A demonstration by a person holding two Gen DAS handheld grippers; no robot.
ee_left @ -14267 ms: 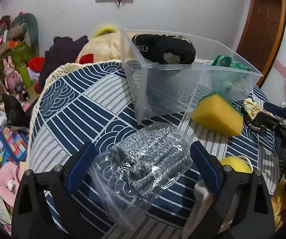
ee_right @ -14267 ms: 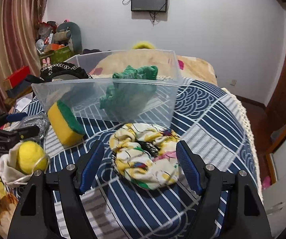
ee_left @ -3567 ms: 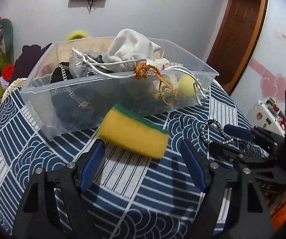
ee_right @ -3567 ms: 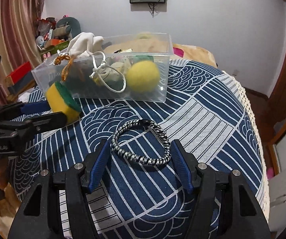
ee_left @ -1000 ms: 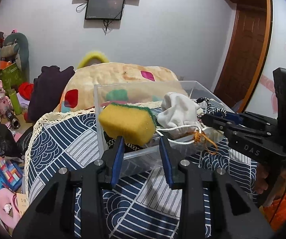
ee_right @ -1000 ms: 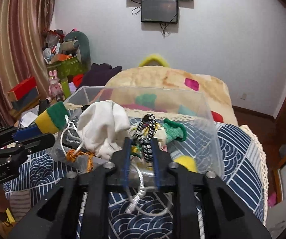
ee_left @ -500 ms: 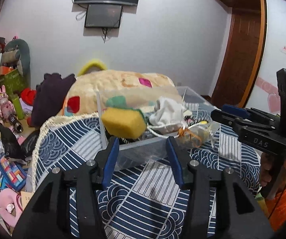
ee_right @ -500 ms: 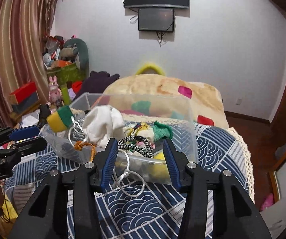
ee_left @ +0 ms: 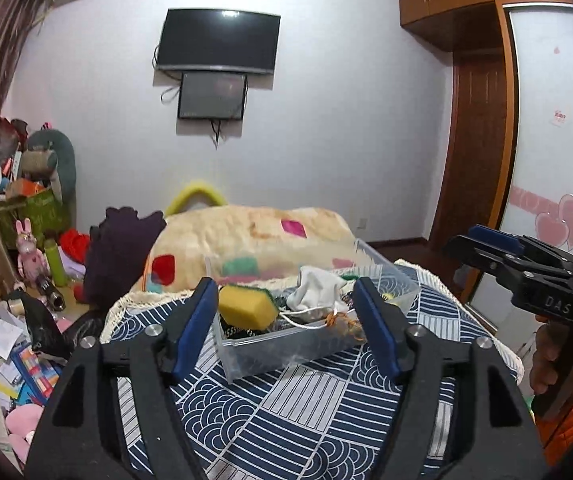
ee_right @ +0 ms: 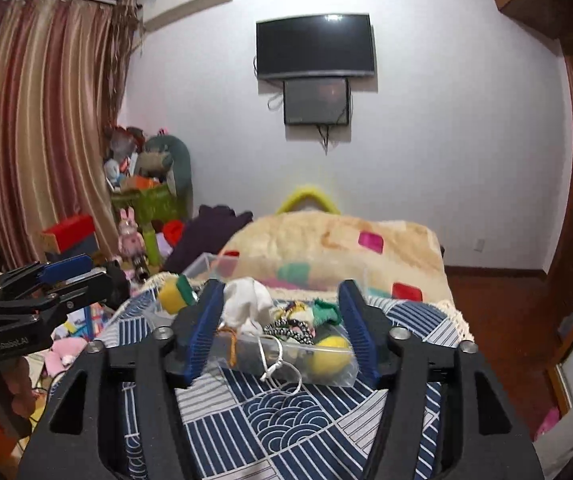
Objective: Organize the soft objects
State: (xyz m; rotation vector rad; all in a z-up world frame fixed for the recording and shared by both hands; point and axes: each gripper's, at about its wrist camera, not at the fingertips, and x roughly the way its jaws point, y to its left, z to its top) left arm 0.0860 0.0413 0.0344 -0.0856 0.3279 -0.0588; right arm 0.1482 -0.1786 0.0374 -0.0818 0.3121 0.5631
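The left gripper (ee_left: pixel 288 320) and right gripper (ee_right: pixel 280 324) have just been opening and stand apart with nothing between them, apparently backing off because the sponge (ee_left: pixel 246 306) and braided band (ee_right: pixel 290 330) already lie in the clear bin (ee_left: pixel 286 350). The patterned tablecloth (ee_left: pixel 306 408) near the bin is bare, leaving room to withdraw.

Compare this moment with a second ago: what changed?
The left hand-held gripper let go of the sponge, the right hand-held gripper the braided band; both now lie in the bin. Both jaws have just been opening, nothing is between them, and both grippers drew back. The bin, pouch and ball stayed put.
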